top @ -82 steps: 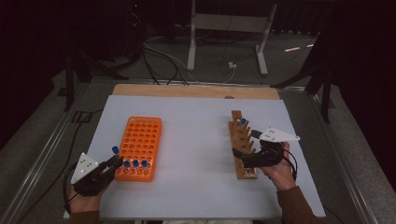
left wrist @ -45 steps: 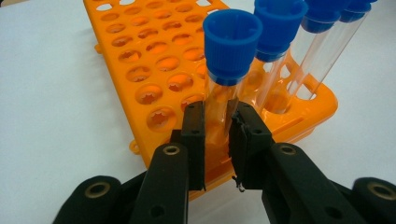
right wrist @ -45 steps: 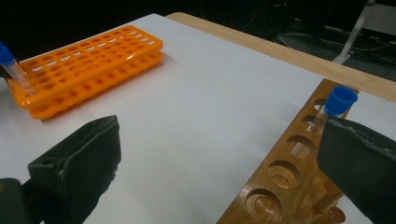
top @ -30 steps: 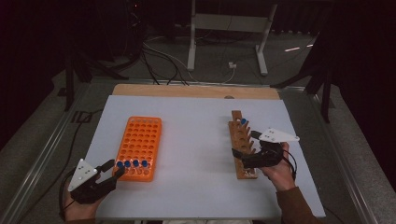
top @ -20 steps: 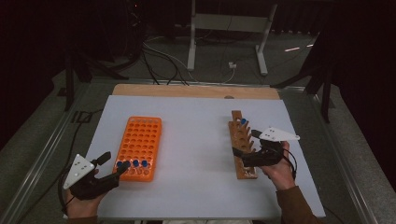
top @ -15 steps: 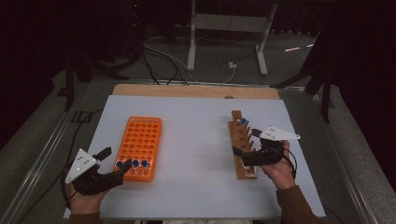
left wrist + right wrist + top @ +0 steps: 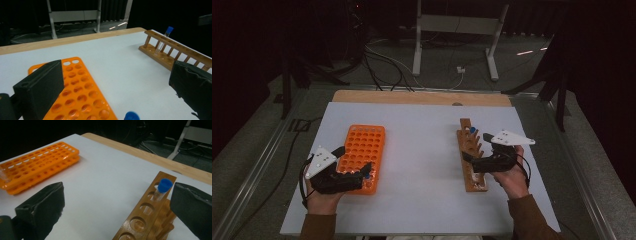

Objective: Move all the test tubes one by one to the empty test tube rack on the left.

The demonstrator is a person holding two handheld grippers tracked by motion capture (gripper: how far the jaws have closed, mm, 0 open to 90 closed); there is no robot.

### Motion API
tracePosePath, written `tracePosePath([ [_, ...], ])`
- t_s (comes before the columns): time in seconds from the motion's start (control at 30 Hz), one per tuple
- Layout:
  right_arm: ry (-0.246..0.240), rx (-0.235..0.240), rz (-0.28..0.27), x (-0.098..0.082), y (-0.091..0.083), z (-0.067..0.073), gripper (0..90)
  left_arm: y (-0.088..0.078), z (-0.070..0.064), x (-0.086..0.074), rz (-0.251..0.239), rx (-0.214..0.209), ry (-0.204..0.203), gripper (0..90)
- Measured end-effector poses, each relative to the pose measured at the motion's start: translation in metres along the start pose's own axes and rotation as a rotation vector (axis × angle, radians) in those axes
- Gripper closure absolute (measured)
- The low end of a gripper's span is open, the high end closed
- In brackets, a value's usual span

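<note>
Test-tube work like this called for a light touch. Nearest to me, low in my left gripper view, sat a blue cap (image 7: 131, 116) of a tube at the near edge of the orange rack (image 7: 80, 95). My left gripper (image 7: 116, 67) had just been opening, and its jaws stood as wide apart as they go, one pad over the rack's holes and the other out over the bare counter (image 7: 422, 125). Nothing was between them and they touched nothing.

Farther across the counter, in the wooden rack (image 7: 147, 212), stood a blue-capped test tube (image 7: 162, 188), upright in a hole near the far end. I judged it very light, stiff, thin-walled and smooth, so apt to slip under a weak pinch and perhaps to crack under a hard one. I could not tell whether it was glass or plastic. The best hold looked to be the clear barrel just under the cap, above the rack's top rail, squeezed gently and lifted straight up so it would not bind in the hole.

My right gripper (image 7: 117, 187) was held at that rack with jaws wide apart. The tube stood between them, close to one pad but apart from it, so I held nothing.
</note>
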State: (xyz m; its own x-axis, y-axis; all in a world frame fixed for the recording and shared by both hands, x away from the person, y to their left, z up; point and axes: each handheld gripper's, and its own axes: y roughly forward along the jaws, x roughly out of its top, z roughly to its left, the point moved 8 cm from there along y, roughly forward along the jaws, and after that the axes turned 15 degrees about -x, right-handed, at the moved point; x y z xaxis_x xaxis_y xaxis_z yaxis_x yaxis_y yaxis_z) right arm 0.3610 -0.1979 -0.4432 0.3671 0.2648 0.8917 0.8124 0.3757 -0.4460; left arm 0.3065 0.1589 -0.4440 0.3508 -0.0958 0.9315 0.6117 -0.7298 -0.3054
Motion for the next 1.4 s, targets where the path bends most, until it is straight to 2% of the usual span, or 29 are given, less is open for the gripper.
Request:
tracePosePath([
  [0.33,0.003,-0.032,0.017,0.005,0.014,-0.011,0.2,0.023,-0.007,0.007,-0.018,-0.020,0.010,0.9],
  [0.5,0.025,-0.054,0.019,0.005,0.022,-0.019,0.2,0.033,-0.011,0.008,-0.020,-0.029,0.018,0.9],
  [0.63,0.038,-0.076,0.046,0.001,0.032,-0.027,0.3,0.040,-0.016,0.010,-0.024,-0.041,0.024,0.9],
  [0.9,0.071,-0.114,0.082,-0.006,0.050,-0.038,6.9,0.056,-0.026,0.011,-0.008,-0.067,0.037,0.9],
  [1.07,0.071,-0.146,0.088,-0.006,0.061,-0.042,18.6,0.064,-0.031,0.009,0.000,-0.082,0.039,0.9],
  [1.27,0.080,-0.162,0.122,-0.013,0.073,-0.045,46.0,0.069,-0.038,0.008,0.004,-0.102,0.043,0.9],
  [1.4,0.076,-0.162,0.147,-0.018,0.081,-0.046,57.5,0.073,-0.042,0.008,0.010,-0.113,0.049,0.9],
])
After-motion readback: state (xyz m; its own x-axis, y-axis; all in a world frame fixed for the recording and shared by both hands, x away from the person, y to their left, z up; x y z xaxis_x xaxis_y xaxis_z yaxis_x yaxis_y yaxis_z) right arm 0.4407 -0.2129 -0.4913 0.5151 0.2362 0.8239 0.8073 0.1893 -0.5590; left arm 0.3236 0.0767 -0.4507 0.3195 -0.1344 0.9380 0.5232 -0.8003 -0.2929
